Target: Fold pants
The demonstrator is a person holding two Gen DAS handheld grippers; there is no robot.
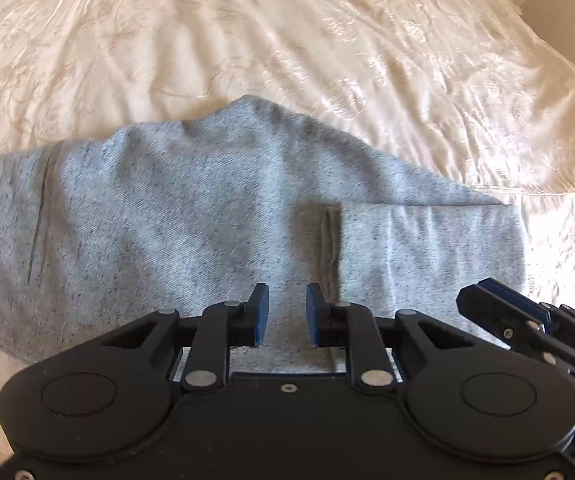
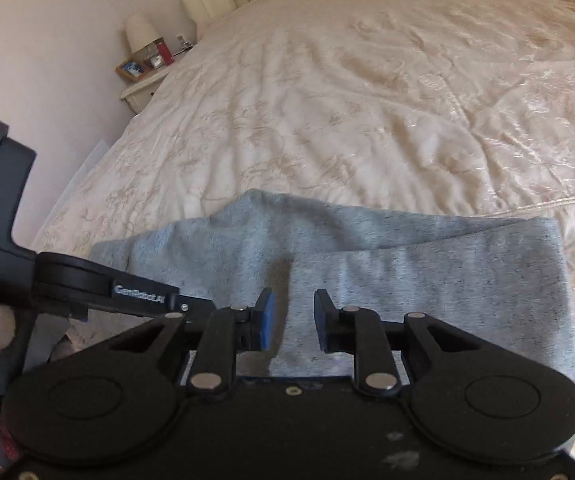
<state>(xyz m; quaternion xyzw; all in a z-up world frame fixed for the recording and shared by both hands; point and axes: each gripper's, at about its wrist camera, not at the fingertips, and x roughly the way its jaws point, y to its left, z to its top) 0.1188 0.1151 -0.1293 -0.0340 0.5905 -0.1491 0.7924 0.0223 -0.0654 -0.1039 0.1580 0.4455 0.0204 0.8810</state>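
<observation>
A cream bedspread [image 2: 367, 92] with stitched patterns is seen spread over the whole bed, far ahead of both pairs of fingers. Grey pants [image 1: 175, 216] are laid on it, folded over, directly beneath and ahead of the fingers. In the left view a folded layer is seen ahead and right of the fingertips, its hem edge [image 1: 329, 240] just beyond the right finger. A peak of cloth is raised further ahead.

The left gripper [image 1: 286, 314] is held over the pants with its fingers [image 1: 260, 312] set a little apart; nothing is pinched between them, and only cloth lying below is seen in the gap. The right gripper [image 2: 294, 320] is likewise held above the pants, fingers [image 2: 267, 320] slightly parted, nothing gripped. The right gripper is seen at the right of the left one in the left view.

A nightstand [image 2: 143, 84] with a lamp [image 2: 140, 34] and a framed picture [image 2: 131, 69] is seen far ahead, left of the right fingers.
</observation>
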